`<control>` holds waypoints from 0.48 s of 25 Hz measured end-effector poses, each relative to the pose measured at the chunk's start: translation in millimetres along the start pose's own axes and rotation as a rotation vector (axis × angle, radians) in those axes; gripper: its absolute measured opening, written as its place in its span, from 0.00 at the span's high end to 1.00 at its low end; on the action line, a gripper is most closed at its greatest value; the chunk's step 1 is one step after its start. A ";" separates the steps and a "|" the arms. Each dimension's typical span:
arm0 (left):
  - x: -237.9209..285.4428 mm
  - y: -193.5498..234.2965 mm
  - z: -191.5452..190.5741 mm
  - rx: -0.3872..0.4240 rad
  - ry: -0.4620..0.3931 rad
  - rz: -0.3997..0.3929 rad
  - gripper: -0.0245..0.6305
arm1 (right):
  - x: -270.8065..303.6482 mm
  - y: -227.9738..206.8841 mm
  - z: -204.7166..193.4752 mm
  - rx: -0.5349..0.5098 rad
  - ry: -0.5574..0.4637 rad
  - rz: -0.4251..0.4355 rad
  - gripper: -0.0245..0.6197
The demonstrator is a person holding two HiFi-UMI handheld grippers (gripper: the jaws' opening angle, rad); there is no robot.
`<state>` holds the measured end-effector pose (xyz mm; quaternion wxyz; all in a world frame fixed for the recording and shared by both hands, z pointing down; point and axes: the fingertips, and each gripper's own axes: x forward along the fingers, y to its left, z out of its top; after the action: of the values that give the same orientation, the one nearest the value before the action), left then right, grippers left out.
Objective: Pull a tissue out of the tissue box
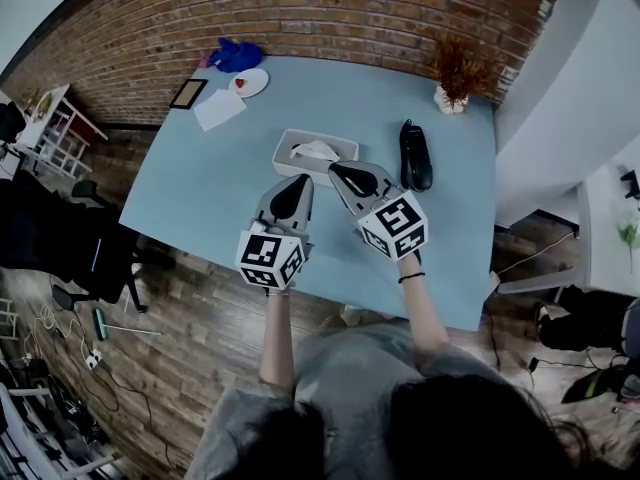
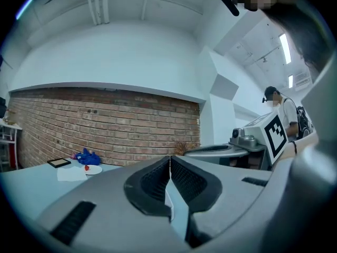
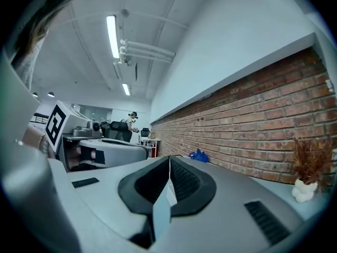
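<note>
In the head view, the white tissue box (image 1: 316,155) sits near the middle of the pale blue table (image 1: 200,188), with a crumpled tissue (image 1: 314,149) standing out of its top opening. The left hand-held gripper (image 1: 300,182) and the right hand-held gripper (image 1: 340,171) hover side by side just on the near side of the box, both pointing toward it. A black object (image 1: 414,156) lies just right of the box. A dried plant in a white pot (image 1: 456,76) stands at the far right corner. A white plate (image 1: 249,82), a blue bundle (image 1: 236,55), a sheet of paper (image 1: 218,108) and a dark frame (image 1: 187,93) lie at the far left, by the brick wall (image 1: 300,18).

In the left gripper view, the left hand-held gripper (image 2: 169,167) has its ribbed pads pressed together with nothing between them. The right hand-held gripper (image 2: 247,144) shows to its right.

In the right gripper view, the right hand-held gripper (image 3: 169,168) is likewise closed tight on nothing.
</note>
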<state>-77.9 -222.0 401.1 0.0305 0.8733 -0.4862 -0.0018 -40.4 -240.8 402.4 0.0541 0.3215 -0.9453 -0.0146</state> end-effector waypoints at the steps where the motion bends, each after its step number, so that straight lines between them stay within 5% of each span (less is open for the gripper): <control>1: 1.4 1.2 0.2 -0.004 -0.003 0.003 0.96 | 1.0 -2.0 -1.3 0.000 0.003 0.001 0.96; 12: 18.1 29.0 -23.3 -0.032 0.063 -0.004 0.96 | 29.4 -18.4 -23.7 0.041 0.057 -0.022 0.96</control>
<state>-92.3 -251.4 426.4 0.0601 0.8733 -0.4831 0.0180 -49.7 -273.1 427.5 0.0743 0.3332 -0.9398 0.0131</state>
